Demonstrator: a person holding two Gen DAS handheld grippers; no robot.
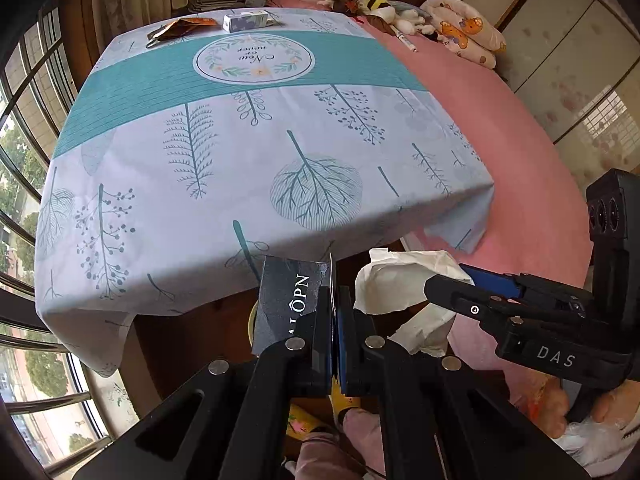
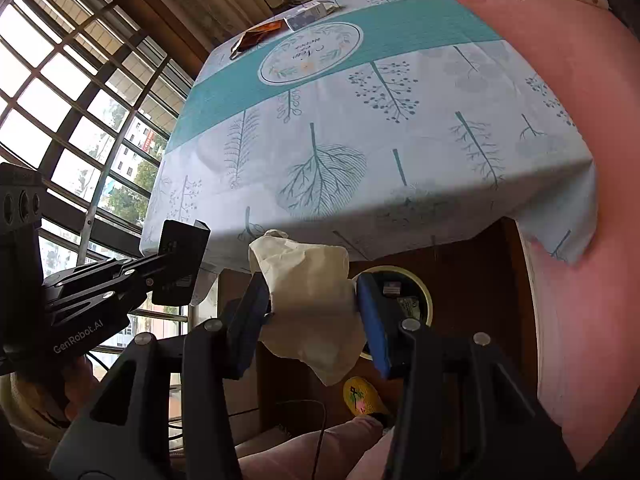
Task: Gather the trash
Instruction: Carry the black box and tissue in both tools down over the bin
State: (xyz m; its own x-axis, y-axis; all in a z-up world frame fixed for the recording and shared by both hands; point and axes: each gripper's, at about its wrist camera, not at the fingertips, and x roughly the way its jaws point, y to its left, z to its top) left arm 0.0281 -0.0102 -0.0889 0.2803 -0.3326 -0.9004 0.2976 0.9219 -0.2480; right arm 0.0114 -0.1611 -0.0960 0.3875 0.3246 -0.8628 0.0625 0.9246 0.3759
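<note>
Bedroom table [image 1: 256, 152], draped in a leaf-print cloth, is seen from its near edge, with a bin [image 2: 416, 292] on the floor below it. A tissue [image 2: 312, 312] is pinched between the right gripper [image 2: 316, 316] pads, the bin lying just beyond and below it, right of centre. A dark card [image 1: 288, 300] is clamped in the left gripper [image 1: 334, 336], jaws nearly shut, farther left of the bin, so the right is judged nearer for the drop.

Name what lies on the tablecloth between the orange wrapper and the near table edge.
Nothing: past the orange wrapper, the tablecloth is bare in both views.
</note>
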